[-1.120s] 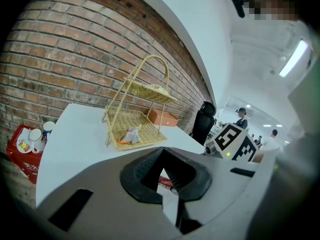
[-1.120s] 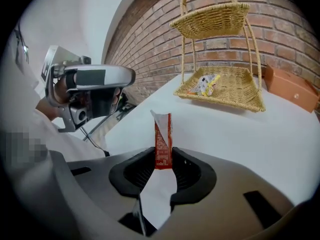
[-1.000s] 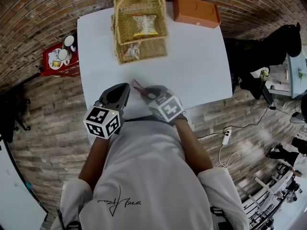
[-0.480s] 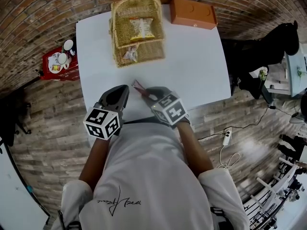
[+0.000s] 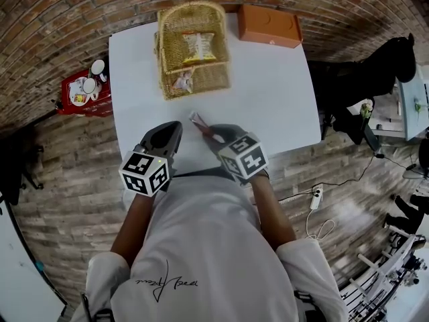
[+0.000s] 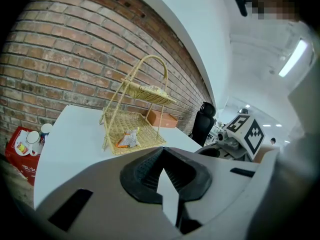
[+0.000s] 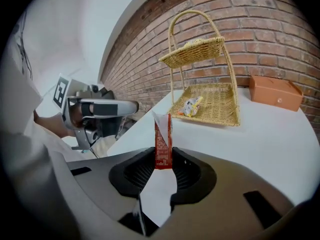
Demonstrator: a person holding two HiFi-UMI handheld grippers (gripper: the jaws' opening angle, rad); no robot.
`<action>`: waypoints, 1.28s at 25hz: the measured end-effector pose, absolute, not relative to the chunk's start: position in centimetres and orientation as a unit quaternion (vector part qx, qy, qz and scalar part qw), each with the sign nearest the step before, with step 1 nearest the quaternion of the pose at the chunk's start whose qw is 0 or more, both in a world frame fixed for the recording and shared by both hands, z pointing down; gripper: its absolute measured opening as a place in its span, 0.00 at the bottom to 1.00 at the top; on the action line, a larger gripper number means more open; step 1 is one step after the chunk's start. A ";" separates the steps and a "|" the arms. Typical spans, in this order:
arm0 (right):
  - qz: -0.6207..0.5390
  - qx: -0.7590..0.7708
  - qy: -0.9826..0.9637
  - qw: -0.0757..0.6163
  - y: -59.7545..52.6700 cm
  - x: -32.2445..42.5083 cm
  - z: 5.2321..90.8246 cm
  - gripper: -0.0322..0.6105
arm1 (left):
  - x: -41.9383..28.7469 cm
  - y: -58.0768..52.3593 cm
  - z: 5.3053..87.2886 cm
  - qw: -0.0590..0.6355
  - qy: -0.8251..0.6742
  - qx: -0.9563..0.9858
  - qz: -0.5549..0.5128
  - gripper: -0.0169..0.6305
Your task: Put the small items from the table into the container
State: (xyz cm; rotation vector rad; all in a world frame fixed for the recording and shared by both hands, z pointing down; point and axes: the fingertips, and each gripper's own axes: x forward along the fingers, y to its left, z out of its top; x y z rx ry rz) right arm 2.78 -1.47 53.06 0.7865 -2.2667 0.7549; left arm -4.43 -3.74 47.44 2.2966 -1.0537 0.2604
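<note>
While the right gripper (image 7: 162,168) clamps a red sachet (image 7: 163,143) upright above the table (image 5: 268,92), the left gripper (image 6: 166,174) sits fully closed — empty. The 2-tier wicker basket (image 5: 204,82) stands well apart.

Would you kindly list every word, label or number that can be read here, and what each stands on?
No text is readable.
On the red packet: white print, too blurred.
On the snack packets in the basket: print too small.
On the shirt: handwritten script, upside down, illegible.
On the marker cubes: black-and-white squares only, no words.
</note>
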 end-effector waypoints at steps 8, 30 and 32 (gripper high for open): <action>0.270 0.323 -0.860 0.290 -3.4 4.1 51.1 0.23 | -4.1 -3.9 47.4 0.295 -0.393 0.866 0.098 0.04; 0.223 0.325 -0.887 0.240 -6.6 3.8 43.8 0.23 | -4.2 -5.0 46.8 0.289 -0.398 0.866 0.091 0.04; 0.217 0.324 -0.889 0.238 -6.7 3.6 43.1 0.23 | -4.2 -5.1 46.8 0.287 -0.399 0.866 0.090 0.04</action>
